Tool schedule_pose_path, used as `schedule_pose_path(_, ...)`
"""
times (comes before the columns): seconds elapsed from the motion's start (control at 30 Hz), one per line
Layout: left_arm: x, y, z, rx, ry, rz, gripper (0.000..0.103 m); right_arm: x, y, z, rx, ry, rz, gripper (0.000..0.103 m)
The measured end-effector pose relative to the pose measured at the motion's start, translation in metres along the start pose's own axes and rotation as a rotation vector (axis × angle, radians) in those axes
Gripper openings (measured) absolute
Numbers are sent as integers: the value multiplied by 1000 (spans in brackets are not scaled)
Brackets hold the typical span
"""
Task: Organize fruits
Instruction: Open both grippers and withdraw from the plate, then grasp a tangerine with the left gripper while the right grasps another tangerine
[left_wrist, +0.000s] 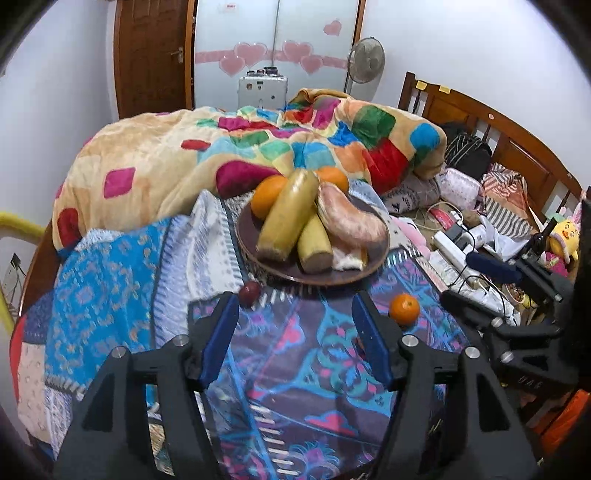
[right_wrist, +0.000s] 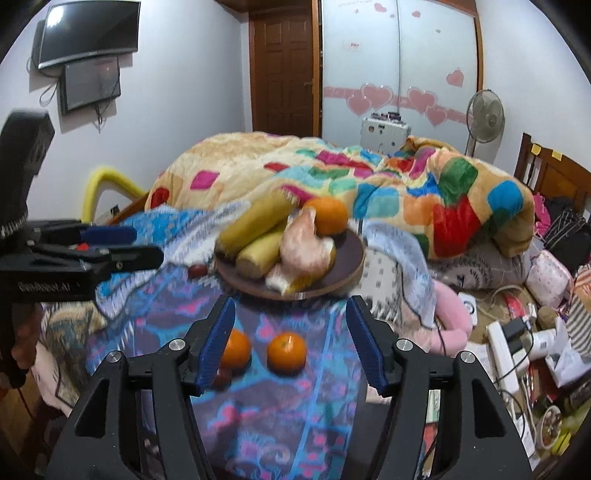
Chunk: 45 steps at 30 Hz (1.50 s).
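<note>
A round brown plate (left_wrist: 373, 264) (right_wrist: 351, 258) sits on the patterned bed cover, holding two yellow corn-like cobs (left_wrist: 288, 214) (right_wrist: 255, 221), two oranges (left_wrist: 266, 195) (right_wrist: 328, 214) and a pinkish husked piece (left_wrist: 351, 221) (right_wrist: 303, 247). Loose on the cover lie a mandarin (left_wrist: 404, 309) (right_wrist: 287, 352), a second mandarin (right_wrist: 236, 349) and a small dark red fruit (left_wrist: 249, 293) (right_wrist: 197, 270). My left gripper (left_wrist: 295, 314) is open and empty, just short of the plate. My right gripper (right_wrist: 290, 317) is open and empty above the two mandarins.
A bulky multicoloured blanket (left_wrist: 229, 147) rises behind the plate. Cables, a power strip (left_wrist: 454, 251) and clutter fill the bed's right side by the wooden headboard (left_wrist: 517, 140). A door (right_wrist: 284, 66), fan (right_wrist: 484, 114) and wall screens (right_wrist: 88, 55) stand behind.
</note>
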<state>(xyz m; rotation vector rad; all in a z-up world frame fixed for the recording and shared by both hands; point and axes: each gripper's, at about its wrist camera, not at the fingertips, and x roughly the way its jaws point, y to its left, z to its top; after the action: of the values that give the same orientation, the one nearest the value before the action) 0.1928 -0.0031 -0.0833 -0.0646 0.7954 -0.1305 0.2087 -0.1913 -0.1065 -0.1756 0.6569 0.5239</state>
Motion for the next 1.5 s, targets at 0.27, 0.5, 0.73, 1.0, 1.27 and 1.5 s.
schedule_pose_path(0.27, 27, -3, -17, -1, 35, 53, 85, 39, -16, -32, 46, 101, 10, 59)
schedule_pose_path(0.5, 41, 1, -22, -10, 46, 43, 90, 46, -20, -27, 73, 76, 54, 49)
schedule_pose_path(0.73, 44, -4, -20, -25, 52, 43, 91, 42, -12, -29, 66, 72, 112, 31)
schedule_pose_path(1.0, 34, -32, -22, 25, 31, 31, 93, 7, -27, -35, 91, 29, 96, 31)
schedule_pose_path(1.27, 51, -64, -31, 64, 69, 16, 93, -8, -45, -44, 126, 23, 70, 31)
schedule_pose_path(1.5, 71, -67, -33, 36, 119, -38, 63, -9, -53, -50, 140, 27, 74, 31)
